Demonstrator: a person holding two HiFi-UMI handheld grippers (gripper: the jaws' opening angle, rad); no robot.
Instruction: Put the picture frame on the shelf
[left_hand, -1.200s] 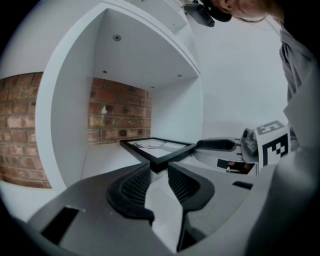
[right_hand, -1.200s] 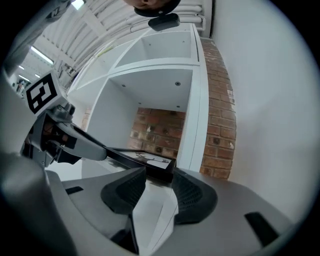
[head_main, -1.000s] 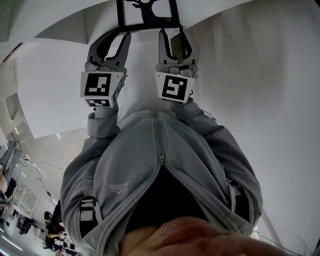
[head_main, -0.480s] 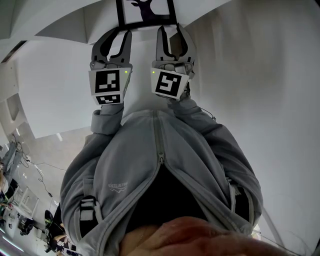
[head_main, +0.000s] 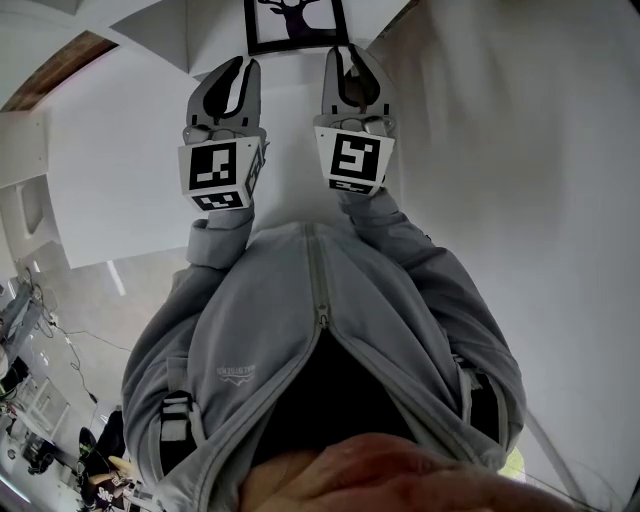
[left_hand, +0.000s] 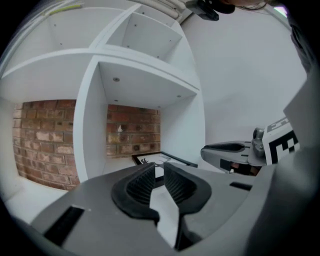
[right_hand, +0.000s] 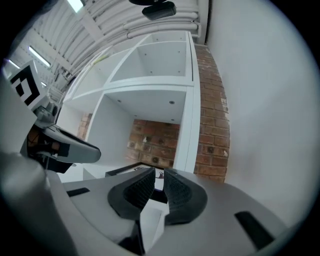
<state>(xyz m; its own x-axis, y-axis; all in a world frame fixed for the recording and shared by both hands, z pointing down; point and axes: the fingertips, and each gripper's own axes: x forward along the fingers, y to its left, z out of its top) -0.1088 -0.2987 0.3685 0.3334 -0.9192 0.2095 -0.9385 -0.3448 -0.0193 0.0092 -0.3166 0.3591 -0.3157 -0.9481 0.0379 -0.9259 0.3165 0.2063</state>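
Note:
The black picture frame (head_main: 296, 22) with a deer silhouette lies flat on the floor of a white shelf compartment (left_hand: 176, 131). It shows past the jaws in the left gripper view (left_hand: 161, 158) and the right gripper view (right_hand: 119, 170). My left gripper (head_main: 236, 68) and right gripper (head_main: 345, 55) hover side by side just short of the frame's near edge. Both have just been closing and now stand at a narrow gap with nothing between the pads, as seen at the left gripper (left_hand: 159, 172) and the right gripper (right_hand: 157, 181).
The white cubby shelf has an upright divider (left_hand: 90, 127) on the left and more compartments above. A red brick wall (left_hand: 132, 131) shows behind the shelf. A plain white wall (head_main: 520, 180) runs along the right. My grey sleeves and jacket (head_main: 320, 340) fill the lower head view.
Both grippers rose and drew back slightly from the frame's near edge. Their jaws narrowed from a wide spread to a small gap. The frame stays lying on the shelf.

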